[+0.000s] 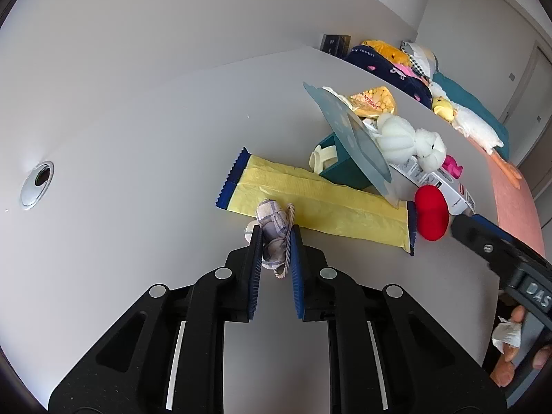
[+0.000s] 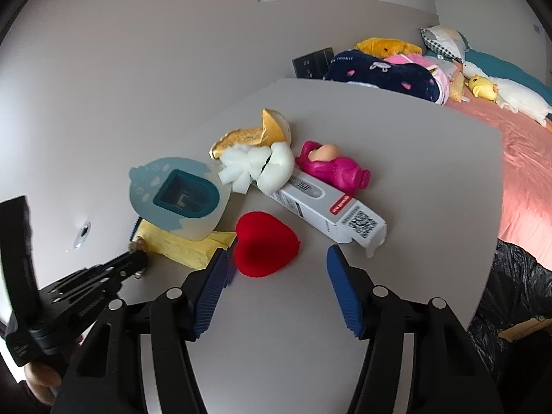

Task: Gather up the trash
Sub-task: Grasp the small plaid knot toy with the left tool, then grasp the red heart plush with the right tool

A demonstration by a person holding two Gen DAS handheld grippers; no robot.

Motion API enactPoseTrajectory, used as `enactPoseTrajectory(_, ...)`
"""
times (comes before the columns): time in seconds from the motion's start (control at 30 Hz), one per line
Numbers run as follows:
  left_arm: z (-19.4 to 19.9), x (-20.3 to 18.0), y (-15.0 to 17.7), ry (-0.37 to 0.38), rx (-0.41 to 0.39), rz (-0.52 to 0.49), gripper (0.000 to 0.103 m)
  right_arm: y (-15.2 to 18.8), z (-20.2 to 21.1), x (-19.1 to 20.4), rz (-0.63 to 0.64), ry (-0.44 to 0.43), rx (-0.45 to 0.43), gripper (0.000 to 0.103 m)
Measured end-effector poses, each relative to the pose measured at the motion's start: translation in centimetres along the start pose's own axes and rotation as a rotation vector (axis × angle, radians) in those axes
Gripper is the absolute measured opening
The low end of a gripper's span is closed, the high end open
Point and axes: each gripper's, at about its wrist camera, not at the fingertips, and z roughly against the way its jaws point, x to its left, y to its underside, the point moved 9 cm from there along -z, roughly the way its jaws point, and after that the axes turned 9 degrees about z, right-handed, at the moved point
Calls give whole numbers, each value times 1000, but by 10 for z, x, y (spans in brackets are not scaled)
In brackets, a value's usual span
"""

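Gripping a small checked cloth bundle (image 1: 272, 231) w/ a cord, the left gripper (image 1: 274, 241) is seen w/ fingers (image 1: 254, 258) closed tight on it, just over the counter (image 1: 138, 138). Beside it a yellow wrapper (image 1: 310, 200) lies flat, blue ends. The right gripper (image 2: 276, 272) is held wide apart, nothing between its fingers (image 2: 210, 289); a red heart (image 2: 265, 245) sits just ahead, then a white box (image 2: 327, 210), pink toy (image 2: 334, 169), teal bin (image 2: 183, 196) tipped over.

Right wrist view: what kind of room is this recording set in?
Most likely a bedroom. A bed with a pink bedspread sits right behind the grey table, with a long white stuffed goose and a navy patterned pillow on it.
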Motion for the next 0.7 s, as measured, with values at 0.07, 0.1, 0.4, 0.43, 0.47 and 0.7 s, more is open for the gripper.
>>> enactPoseTrajectory(0.07, 1, -1, -1, 3, -2, -2, 15, 0, -7, 2, 0, 2, 15, 57)
enactPoseTrajectory(0.1, 1, -1, -2, 6, -2, -2, 15, 0, -10, 2, 1, 4, 21, 55)
enactPoseTrajectory(0.4, 8, -2, -7, 32, -7, 3, 15, -4, -26, -3, -36, -4, 35, 52)
enactPoseTrajectory(0.43, 9, -2, -7, 32, -7, 4, 15, -5, -28, -3, -31, 3, 35, 50)
enactPoseTrajectory(0.47, 10, 0, -6, 32, -8, 7, 15, -6, -29, -3, -27, 6, 37, 46)
enactPoseTrajectory(0.7, 17, -3, -10, 39, -19, 6, 15, -8, -15, -6, -40, -5, 8, 46)
